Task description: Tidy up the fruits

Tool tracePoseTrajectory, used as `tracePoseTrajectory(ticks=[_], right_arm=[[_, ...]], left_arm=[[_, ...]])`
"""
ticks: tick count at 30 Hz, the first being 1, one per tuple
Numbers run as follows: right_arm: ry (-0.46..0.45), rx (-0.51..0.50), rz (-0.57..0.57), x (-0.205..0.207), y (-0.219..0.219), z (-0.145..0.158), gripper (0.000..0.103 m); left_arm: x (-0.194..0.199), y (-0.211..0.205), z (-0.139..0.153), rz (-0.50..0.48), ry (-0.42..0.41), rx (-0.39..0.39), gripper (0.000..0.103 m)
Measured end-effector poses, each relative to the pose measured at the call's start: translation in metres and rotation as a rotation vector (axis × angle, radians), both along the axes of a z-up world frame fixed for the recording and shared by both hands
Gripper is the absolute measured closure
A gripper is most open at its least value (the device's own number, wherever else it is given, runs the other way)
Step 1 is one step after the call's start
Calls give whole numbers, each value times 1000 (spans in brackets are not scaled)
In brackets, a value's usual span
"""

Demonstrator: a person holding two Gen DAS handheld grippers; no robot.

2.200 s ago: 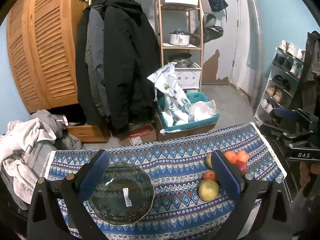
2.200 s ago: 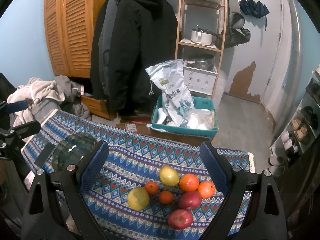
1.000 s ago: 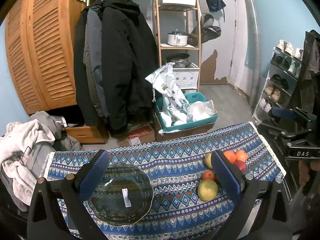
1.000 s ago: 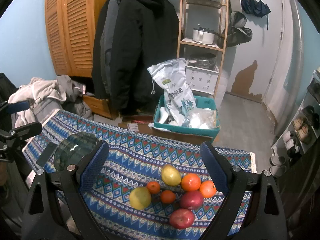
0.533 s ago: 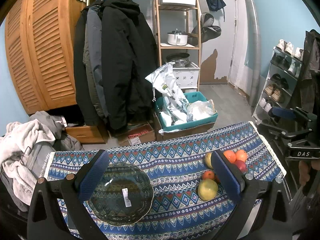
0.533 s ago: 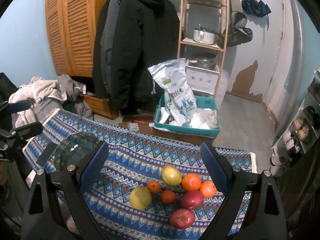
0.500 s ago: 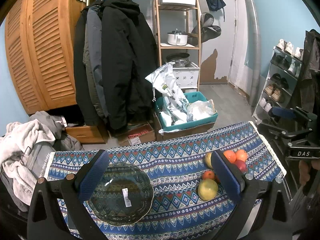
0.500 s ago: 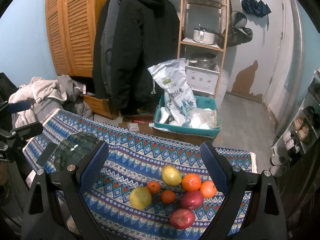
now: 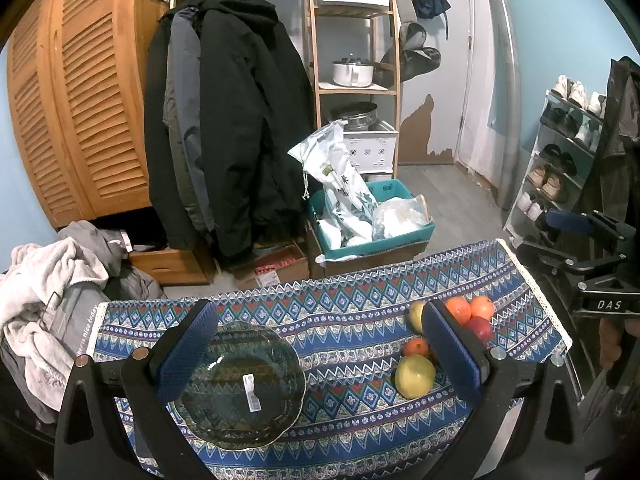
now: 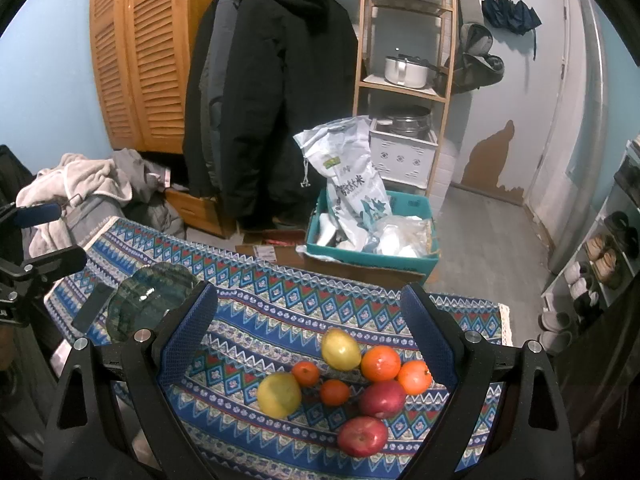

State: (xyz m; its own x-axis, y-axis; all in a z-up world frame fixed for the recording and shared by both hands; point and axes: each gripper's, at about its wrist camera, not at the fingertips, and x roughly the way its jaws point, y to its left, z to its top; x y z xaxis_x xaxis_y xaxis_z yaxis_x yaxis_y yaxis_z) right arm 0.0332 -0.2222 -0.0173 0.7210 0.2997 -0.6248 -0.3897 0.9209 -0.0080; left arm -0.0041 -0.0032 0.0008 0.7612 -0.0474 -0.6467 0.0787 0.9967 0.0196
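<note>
Plainly, both grippers, left (image 9: 320, 354) and right (image 10: 308, 330), are hovering wide and empty while the fruits (image 10: 352, 380) are sitting clustered on the cloth (image 10: 260, 304), well apart from the glass plate (image 9: 240, 386); round, firm and roll-prone, each probably wants squeezing across its middle.

Table w/ a blue patterned cloth (image 10: 280, 304) carries everything. On its left part sits a dark glass plate (image 9: 240, 384), w/ a white sticker inside. Just beside the plate, at the cloth's left edge, lies a flat dark phone-like slab (image 10: 91, 307). On the right part, a tight fruit cluster: 2 yellow fruits (image 10: 279, 395), 2 small tangerines (image 10: 306, 373), 2 oranges (image 10: 381, 363), 2 red apples (image 10: 362, 436), most touching or nearly so, well apart from the plate.
</note>
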Motion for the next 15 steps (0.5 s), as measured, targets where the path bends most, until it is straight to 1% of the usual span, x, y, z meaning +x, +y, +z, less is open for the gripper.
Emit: tracePoseTrajectory(ticks=[8,15], right_arm=[[1,3,-1,0,-3,0,12],[19,4,-23,2,-16,-3,12]], left_arm=[[1,-1,-2,-2,9,3,0],[9,-13,-15,-28,40,-3,0]])
